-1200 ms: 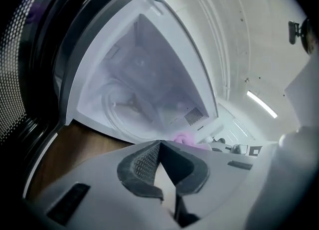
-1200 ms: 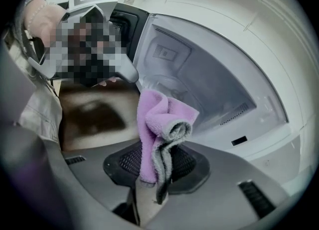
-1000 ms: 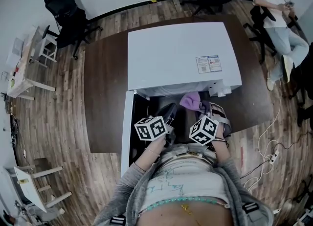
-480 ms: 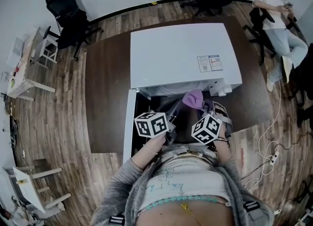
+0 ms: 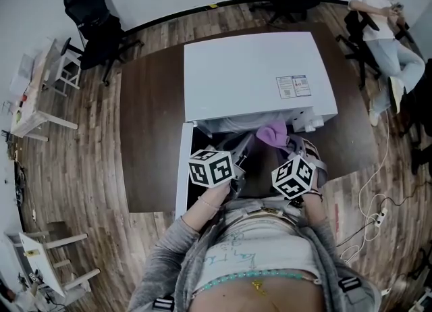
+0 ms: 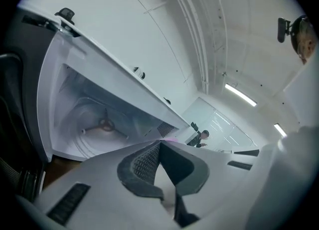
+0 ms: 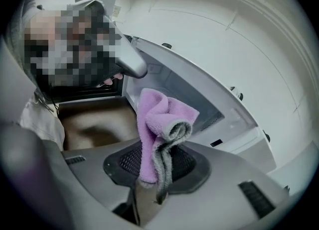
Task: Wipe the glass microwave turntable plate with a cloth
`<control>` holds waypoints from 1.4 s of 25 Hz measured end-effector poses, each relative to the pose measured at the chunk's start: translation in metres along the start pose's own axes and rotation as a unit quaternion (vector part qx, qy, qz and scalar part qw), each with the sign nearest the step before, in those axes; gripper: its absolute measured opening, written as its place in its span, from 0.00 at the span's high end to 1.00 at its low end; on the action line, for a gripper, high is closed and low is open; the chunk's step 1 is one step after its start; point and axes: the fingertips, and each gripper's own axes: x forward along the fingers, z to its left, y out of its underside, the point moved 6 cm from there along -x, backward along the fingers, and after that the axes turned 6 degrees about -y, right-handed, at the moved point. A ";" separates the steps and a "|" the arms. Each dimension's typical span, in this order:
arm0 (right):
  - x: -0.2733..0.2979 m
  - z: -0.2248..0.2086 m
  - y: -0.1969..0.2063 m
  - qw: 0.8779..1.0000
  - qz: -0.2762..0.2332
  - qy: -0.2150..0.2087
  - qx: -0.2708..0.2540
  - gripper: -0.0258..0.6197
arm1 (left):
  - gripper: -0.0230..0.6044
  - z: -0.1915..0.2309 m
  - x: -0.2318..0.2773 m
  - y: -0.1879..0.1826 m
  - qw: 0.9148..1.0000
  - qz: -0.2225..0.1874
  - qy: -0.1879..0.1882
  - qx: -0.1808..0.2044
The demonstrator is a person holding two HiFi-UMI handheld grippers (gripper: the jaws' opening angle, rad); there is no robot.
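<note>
My left gripper [image 6: 159, 143] is closed, its ribbed pads meeting at the tips with nothing between them. It hangs in front of the open white microwave [image 5: 250, 74], which stands mid-way across the dark brown table [image 5: 145, 115]. The microwave door [image 5: 183, 169] is swung out on the left, towards the table's near edge. My right gripper [image 7: 155, 154] is clamped on a purple cloth [image 7: 159, 114] with a grey underside. The cloth sticks up from the pads in a folded bunch, just in front of the cavity's right side. The glass turntable plate [image 6: 94, 119], as far as I can tell, lies flat on the cavity floor, with a three-armed hub showing at its centre. Neither gripper touches it.
</note>
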 end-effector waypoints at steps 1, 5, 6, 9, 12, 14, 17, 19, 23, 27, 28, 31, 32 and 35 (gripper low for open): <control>-0.002 0.000 -0.001 1.000 -0.003 -0.002 0.006 0.77 | 0.95 -0.002 0.000 -0.001 1.000 -0.002 0.004 0.002; -0.006 -0.001 -0.005 0.999 -0.019 -0.012 0.028 0.77 | 0.95 -0.007 -0.001 -0.005 1.000 -0.004 0.019 0.009; -0.007 -0.002 -0.006 0.999 -0.025 -0.016 0.035 0.77 | 0.95 -0.008 -0.002 -0.006 1.000 -0.004 0.021 0.015; -0.011 -0.004 -0.011 0.996 -0.049 -0.029 0.064 0.77 | 0.95 -0.009 -0.003 -0.009 0.999 -0.006 0.026 0.018; -0.015 -0.007 -0.016 0.993 -0.070 -0.035 0.085 0.77 | 0.95 -0.010 -0.005 -0.014 0.999 -0.011 0.028 0.024; -0.017 -0.009 -0.019 0.992 -0.081 -0.037 0.091 0.77 | 0.95 -0.012 -0.006 -0.016 0.999 -0.013 0.031 0.036; -0.021 -0.011 -0.022 0.989 -0.096 -0.044 0.106 0.77 | 0.95 -0.015 -0.008 -0.023 0.998 -0.020 0.036 0.057; -0.024 -0.014 -0.025 0.985 -0.109 -0.051 0.122 0.77 | 0.95 -0.015 -0.010 -0.027 0.997 -0.027 0.035 0.068; -0.027 -0.018 -0.027 0.977 -0.141 -0.061 0.147 0.77 | 0.95 -0.014 -0.011 -0.031 0.996 -0.034 0.037 0.068; -0.031 -0.021 -0.031 0.971 -0.162 -0.068 0.163 0.77 | 0.95 -0.016 -0.013 -0.032 0.996 -0.036 0.038 0.075; -0.031 -0.021 -0.032 0.969 -0.167 -0.070 0.166 0.77 | 0.95 -0.016 -0.014 -0.033 0.996 -0.037 0.038 0.077; -0.032 -0.021 -0.036 0.965 -0.182 -0.078 0.171 0.77 | 0.95 -0.018 -0.015 -0.035 0.994 -0.044 0.042 0.087; -0.033 -0.021 -0.037 0.963 -0.188 -0.082 0.175 0.77 | 0.95 -0.018 -0.015 -0.037 0.994 -0.046 0.043 0.093; -0.034 -0.021 -0.039 0.951 -0.211 -0.098 0.202 0.77 | 0.95 -0.019 -0.018 -0.039 0.991 -0.053 0.044 0.111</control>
